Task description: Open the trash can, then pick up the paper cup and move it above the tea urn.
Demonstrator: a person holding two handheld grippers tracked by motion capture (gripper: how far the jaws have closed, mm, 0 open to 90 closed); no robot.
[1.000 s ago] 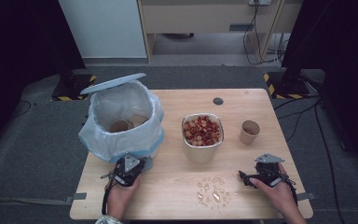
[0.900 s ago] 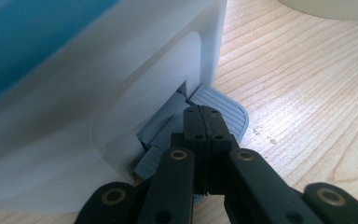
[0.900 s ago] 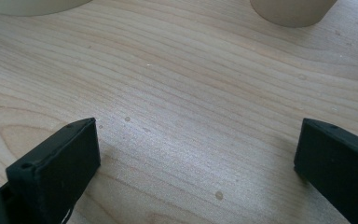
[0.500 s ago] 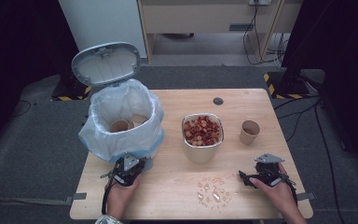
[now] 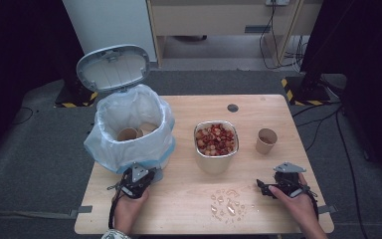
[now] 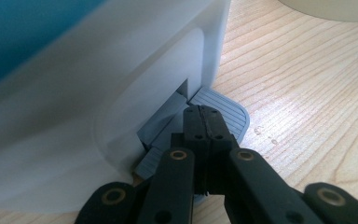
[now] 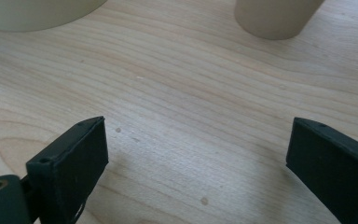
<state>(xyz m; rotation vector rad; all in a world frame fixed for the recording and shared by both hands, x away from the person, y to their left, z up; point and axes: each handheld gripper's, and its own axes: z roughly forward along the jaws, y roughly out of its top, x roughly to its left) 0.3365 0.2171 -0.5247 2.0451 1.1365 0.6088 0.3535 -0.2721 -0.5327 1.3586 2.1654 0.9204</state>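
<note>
White-lined bin (image 5: 129, 137) holds paper cups; left claw (image 6: 204, 122) presses its pedal (image 6: 226, 114) closed, right claw (image 7: 198, 154) wide, narrowing.

left gripper (image 5: 138, 178) sits low at the near left, jaws pressed tight together, hand (image 5: 127, 205) behind it. right gripper (image 5: 264, 187) rests level at the near right, jaws wide apart though just easing inward, nothing between them.

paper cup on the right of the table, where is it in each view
High view: the paper cup stands right of the food tub.
Left gripper view: not in it.
Right gripper view: cup's base at the top, right of centre.
Shared landmark: the tub, whose pale wall curves across the right gripper view's top left.
</note>
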